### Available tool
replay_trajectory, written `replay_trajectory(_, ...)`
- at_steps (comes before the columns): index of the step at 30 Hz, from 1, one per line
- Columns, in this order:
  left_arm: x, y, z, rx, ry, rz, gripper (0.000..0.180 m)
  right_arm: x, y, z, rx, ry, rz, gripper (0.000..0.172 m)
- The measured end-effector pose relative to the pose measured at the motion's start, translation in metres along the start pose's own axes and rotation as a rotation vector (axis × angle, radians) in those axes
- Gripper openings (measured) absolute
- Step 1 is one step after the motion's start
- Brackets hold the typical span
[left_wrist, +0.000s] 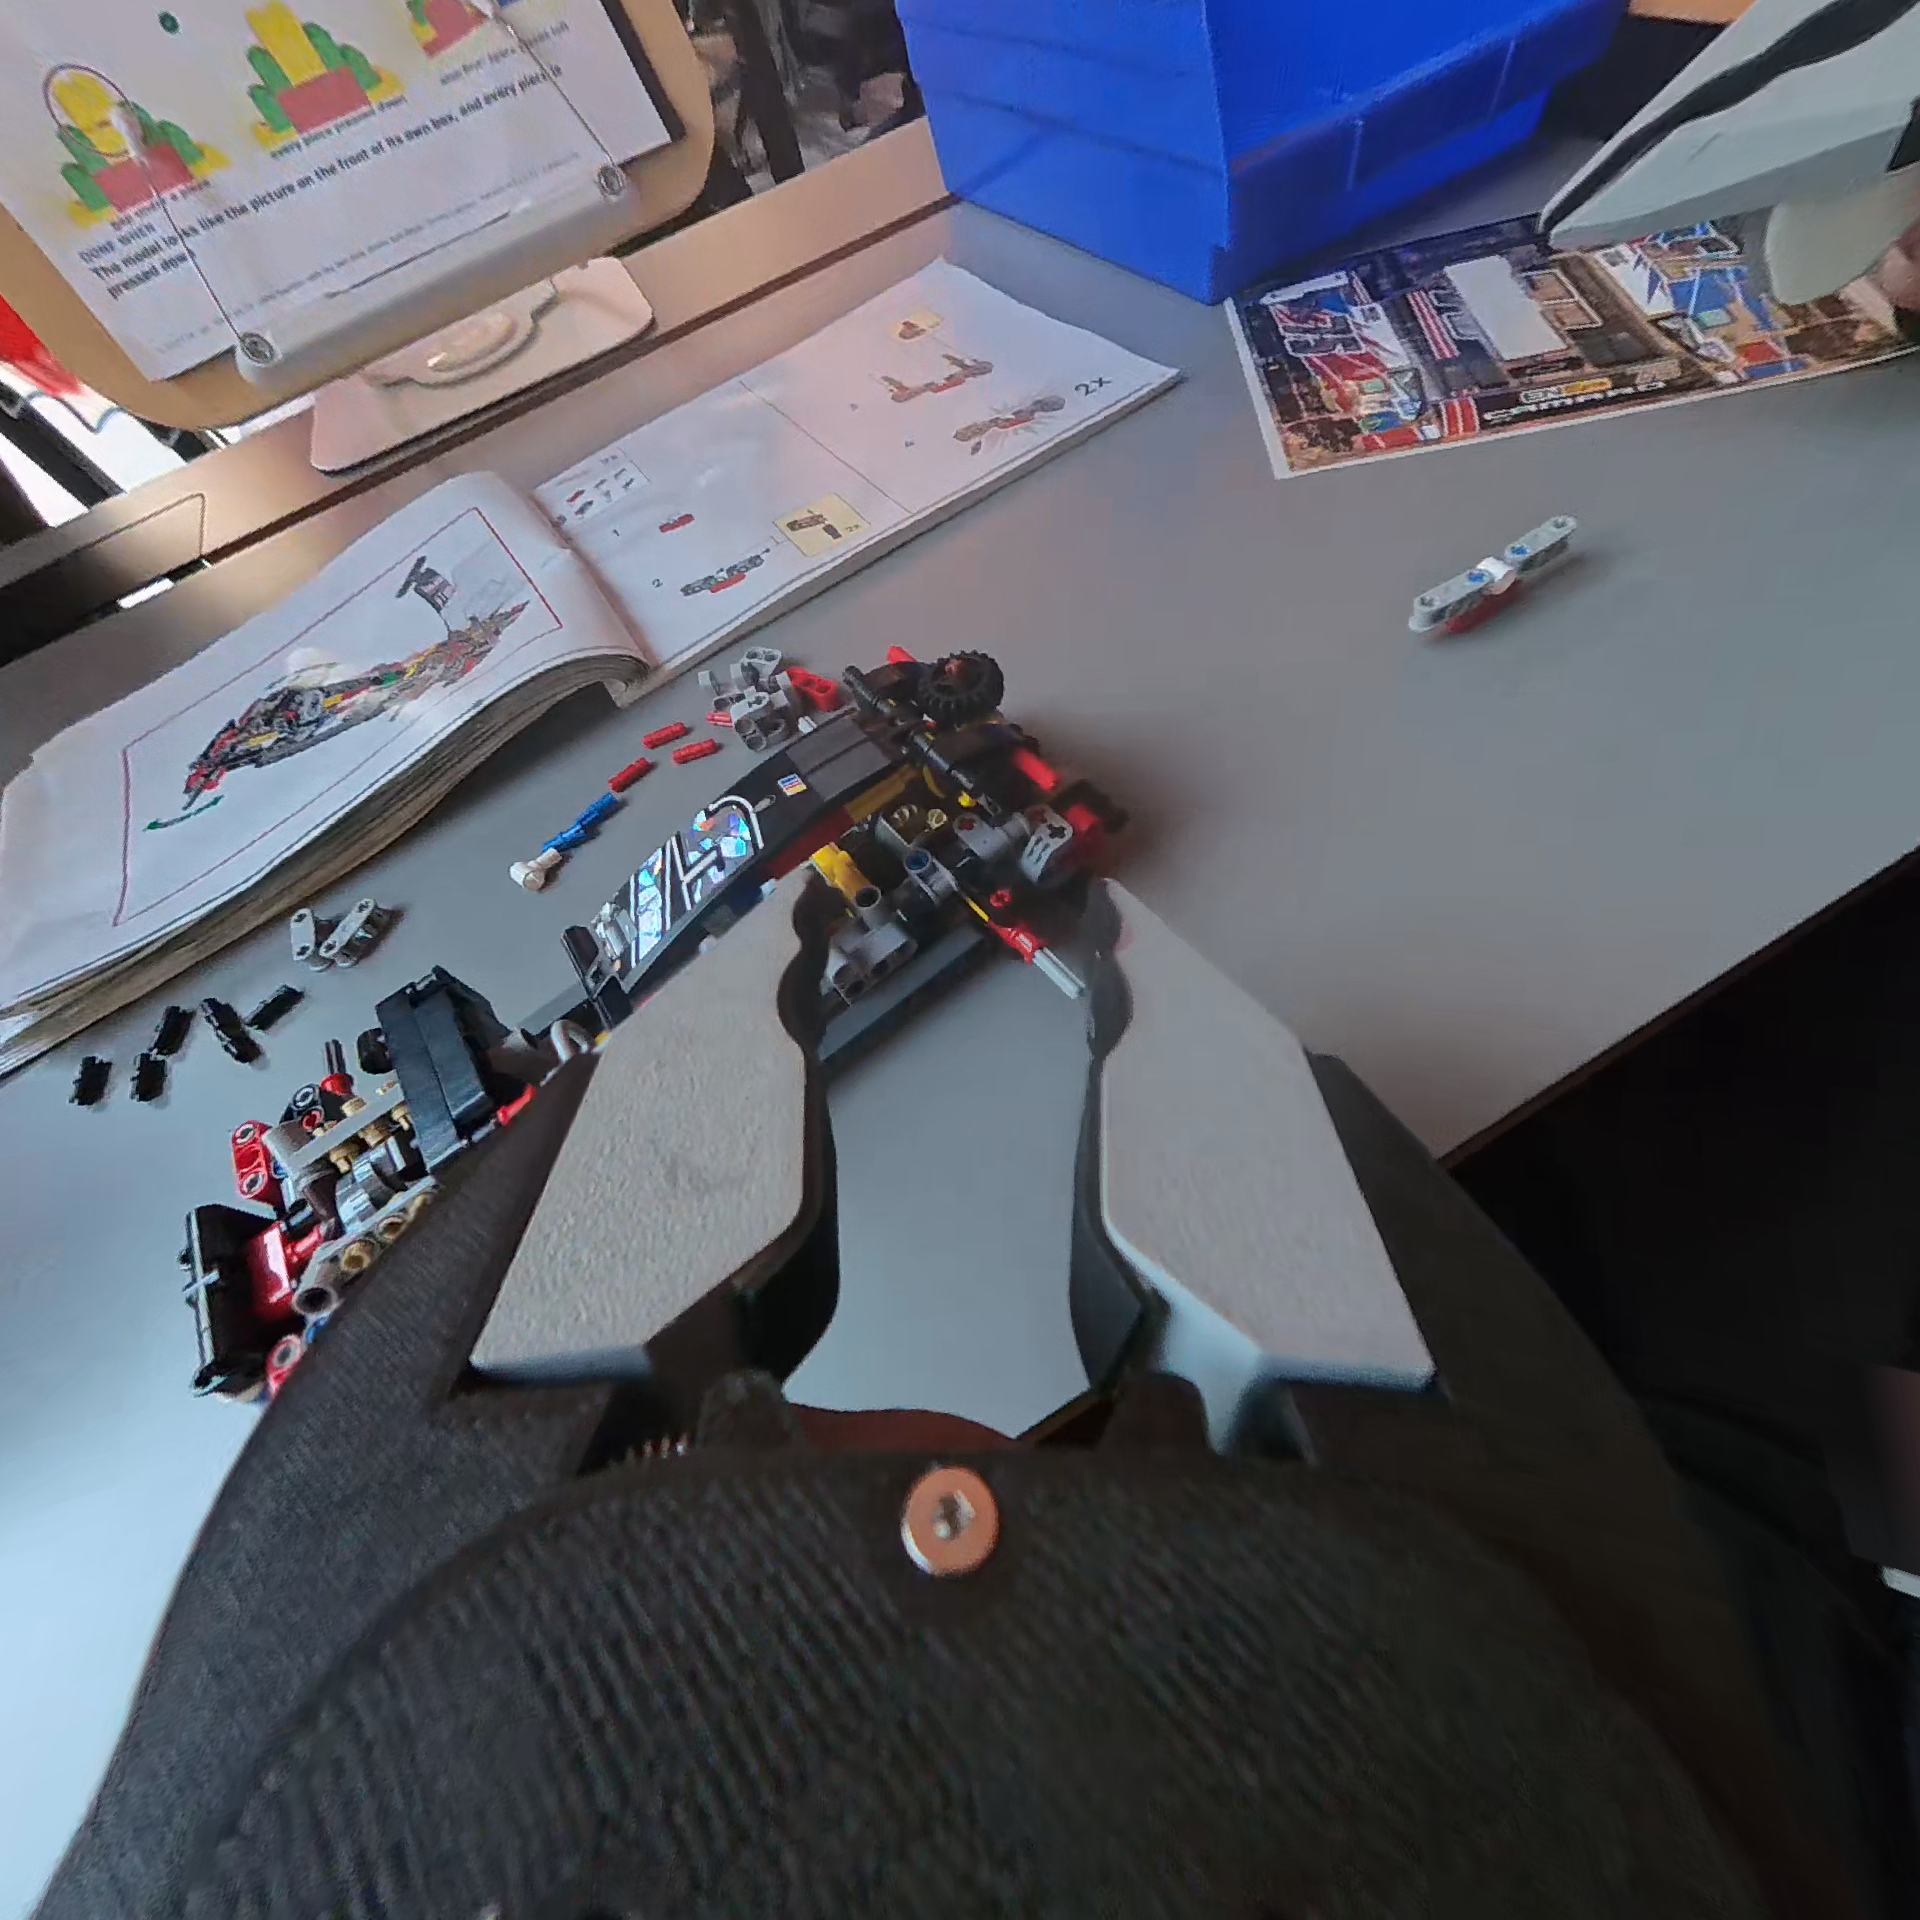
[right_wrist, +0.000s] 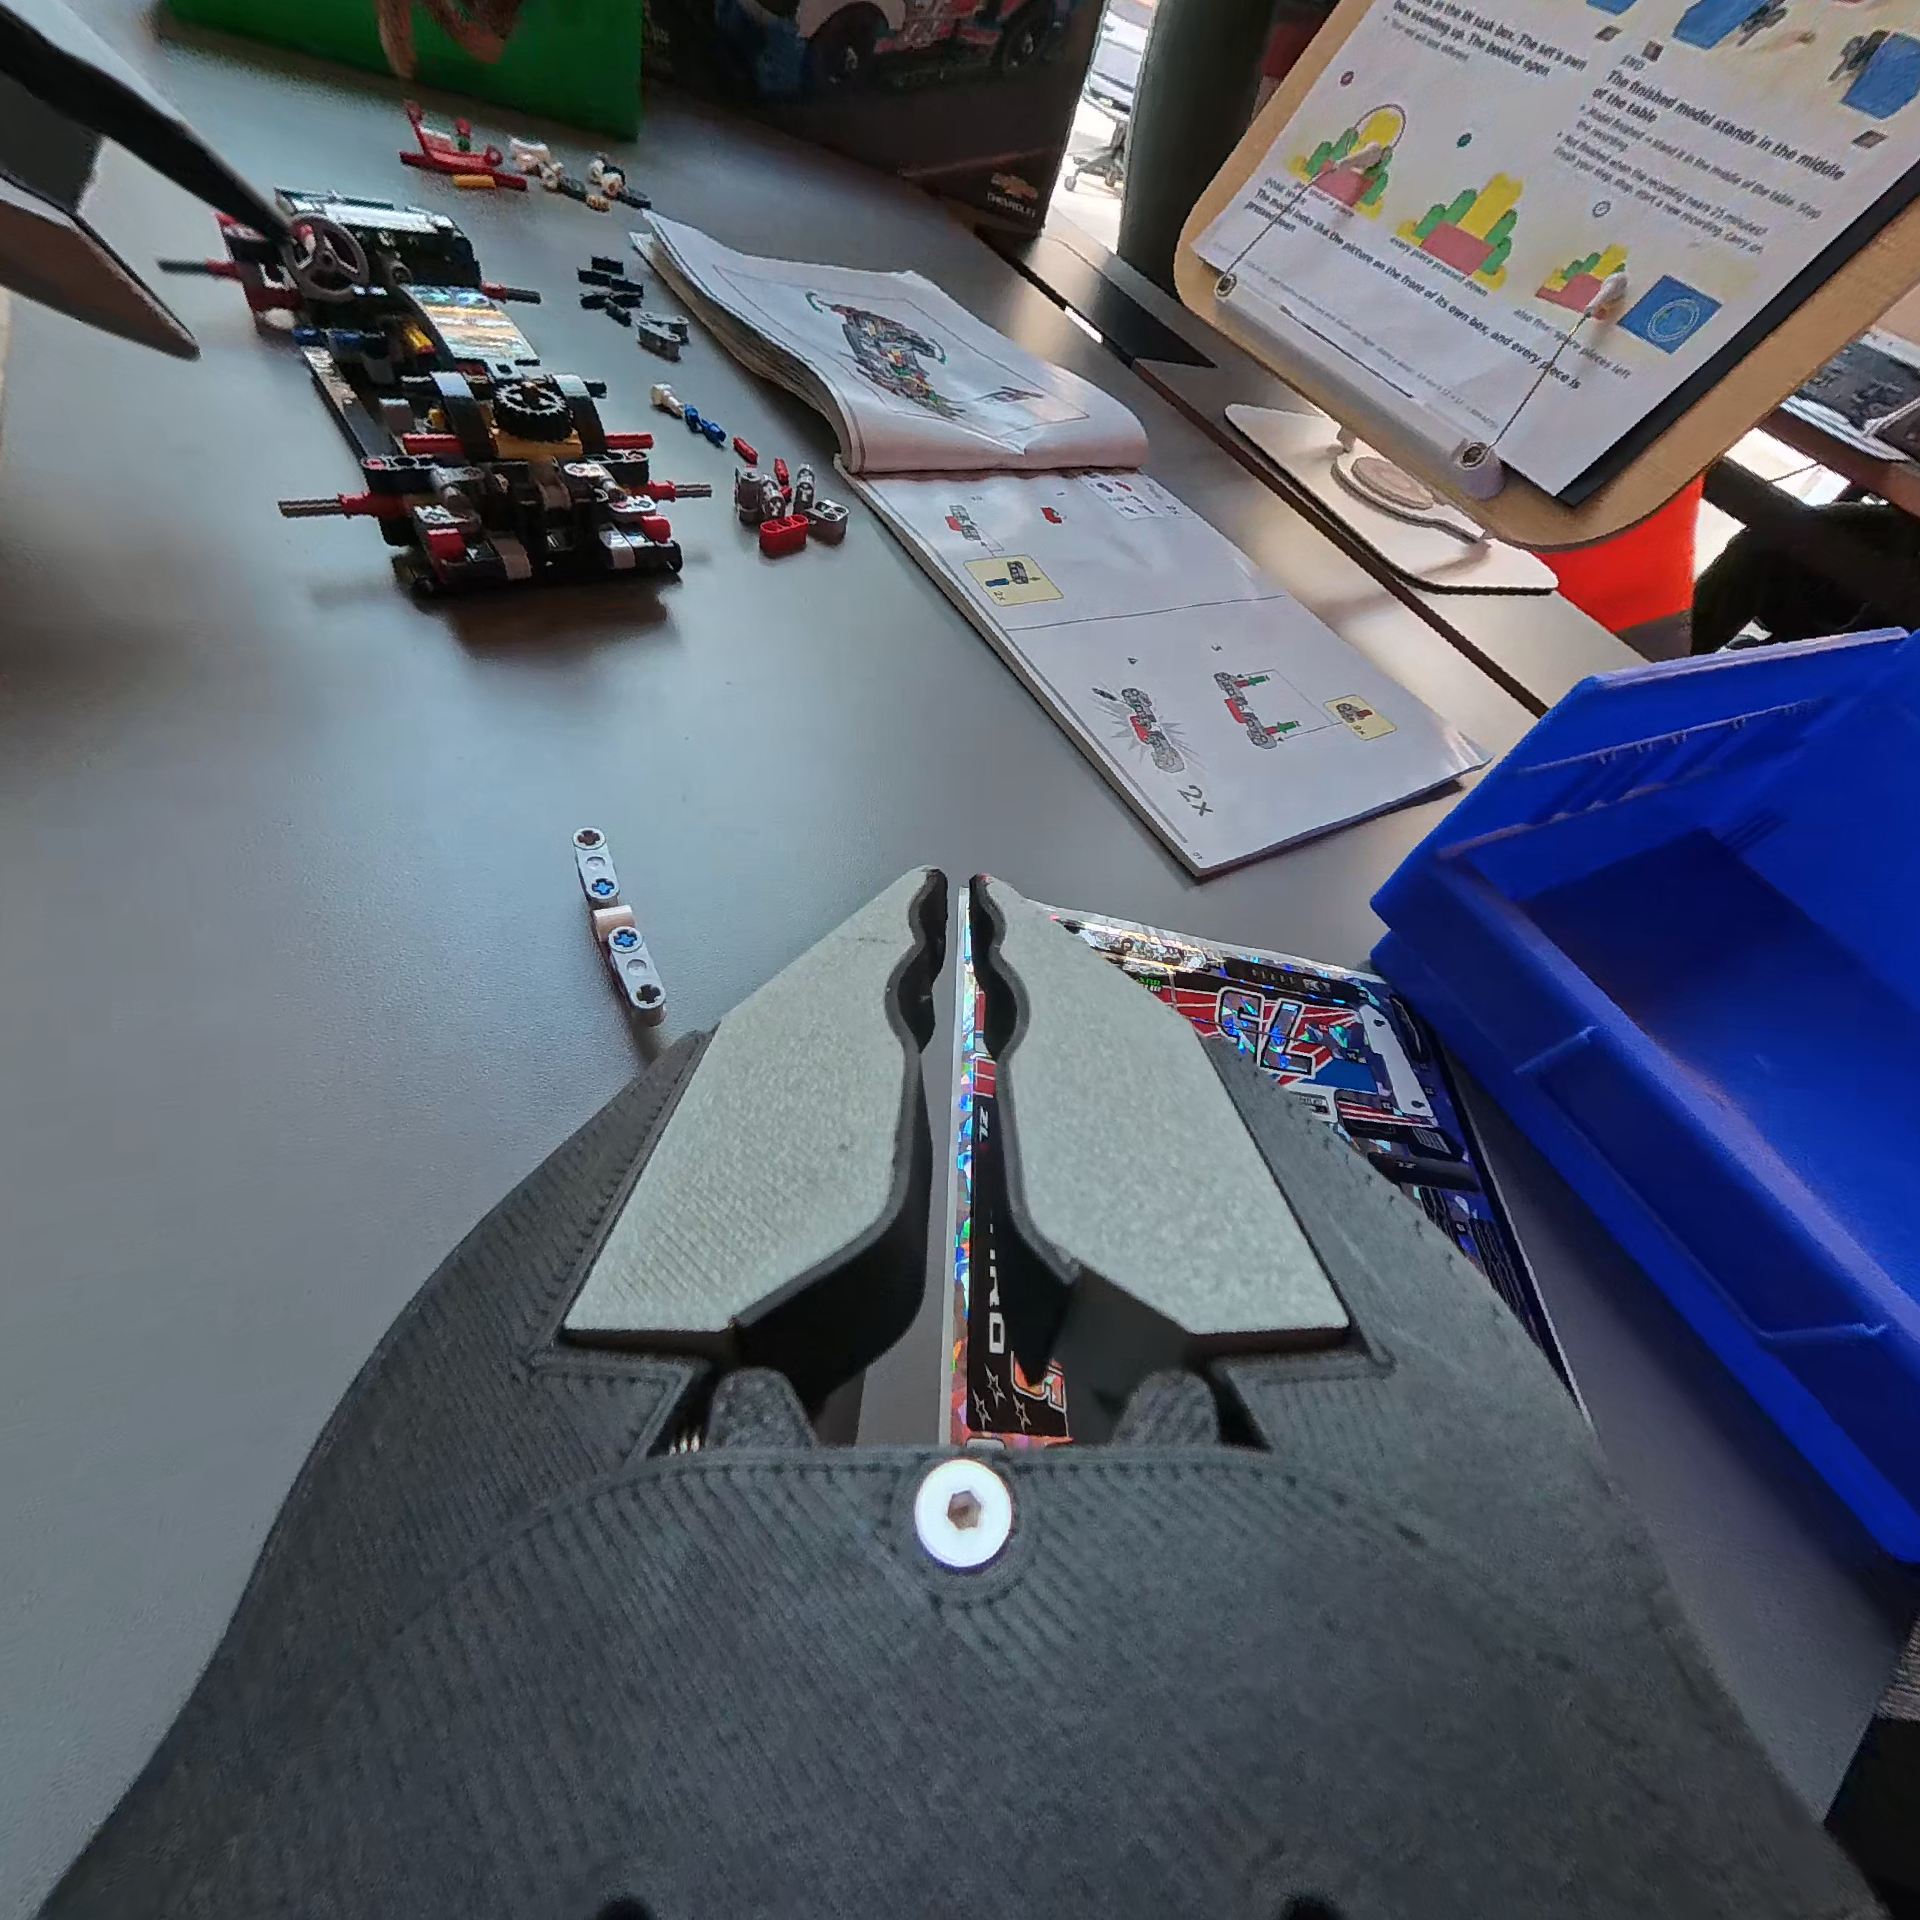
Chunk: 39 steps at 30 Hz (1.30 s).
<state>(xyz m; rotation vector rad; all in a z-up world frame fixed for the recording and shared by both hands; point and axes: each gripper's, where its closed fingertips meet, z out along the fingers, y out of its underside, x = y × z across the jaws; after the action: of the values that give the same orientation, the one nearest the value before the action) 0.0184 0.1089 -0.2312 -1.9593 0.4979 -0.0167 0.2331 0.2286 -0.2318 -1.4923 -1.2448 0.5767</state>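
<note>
Left gripper (left_wrist: 951, 925) hovers low over the grey bench (left_wrist: 1403, 831) with its jaws spread wide and nothing pressed between the pads; its fingertips frame the near end of a partly built brick car chassis (left_wrist: 914, 821), black with red, yellow and grey parts, which lies on the bench between them without being gripped. Left of that chassis, toward the bench's left edge, sit a second black and red sub-assembly (left_wrist: 332, 1174), a few loose black pins (left_wrist: 187, 1039), small red pins (left_wrist: 665, 748) and a blue axle piece (left_wrist: 582, 826). Behind them, along the far edge, an open instruction booklet (left_wrist: 582, 582) lies flat, and a tilted board with a printed sheet (left_wrist: 312, 156) stands on its base beyond it. Further right, alone on bare bench, rests a small grey link assembly (left_wrist: 1491, 577) with blue pins, just left of the right gripper's tips in its own view. Right gripper (right_wrist: 958, 883) has its jaws brought nearly together, with only a thin slit between the pads and nothing caught in them; it hangs over the left edge of a glittering sticker sheet (right_wrist: 1330, 1029) lying flat. A blue plastic bin (right_wrist: 1662, 1039) stands just beside that sheet near the bench's right far corner.
</note>
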Motion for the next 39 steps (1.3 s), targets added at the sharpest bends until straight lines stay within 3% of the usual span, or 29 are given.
replay_trajectory(39,0.012,0.011,0.009,-0.037,0.045,-0.007,0.046,0.000,0.000,0.000,-0.001,-0.001,-0.010,0.000)
